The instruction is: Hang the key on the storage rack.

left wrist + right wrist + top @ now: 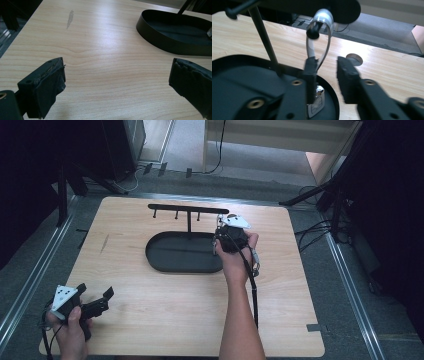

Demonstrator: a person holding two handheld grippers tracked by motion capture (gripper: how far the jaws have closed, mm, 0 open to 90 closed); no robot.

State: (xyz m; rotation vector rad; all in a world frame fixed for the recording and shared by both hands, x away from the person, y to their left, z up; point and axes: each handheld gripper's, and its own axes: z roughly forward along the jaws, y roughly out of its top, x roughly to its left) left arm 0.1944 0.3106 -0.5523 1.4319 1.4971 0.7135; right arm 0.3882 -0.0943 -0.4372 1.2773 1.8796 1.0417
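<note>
Right claw [325,72], at centre of the right gripper view: jaws parted, gripping nothing, the left jaw just beside a silver metal loop with a small padlock-like body [318,50]. The loop hangs on a peg of the black T-shaped metal stand [263,35], above the stand's black oval tray [165,262]. The step appears to be hanging, or releasing, the loop; done well, the claw would draw straight back without brushing the loop off its peg. Left claw [117,85], at lower left of the high view: wide open and empty, resting low over the pale wooden tabletop [100,37].
</note>
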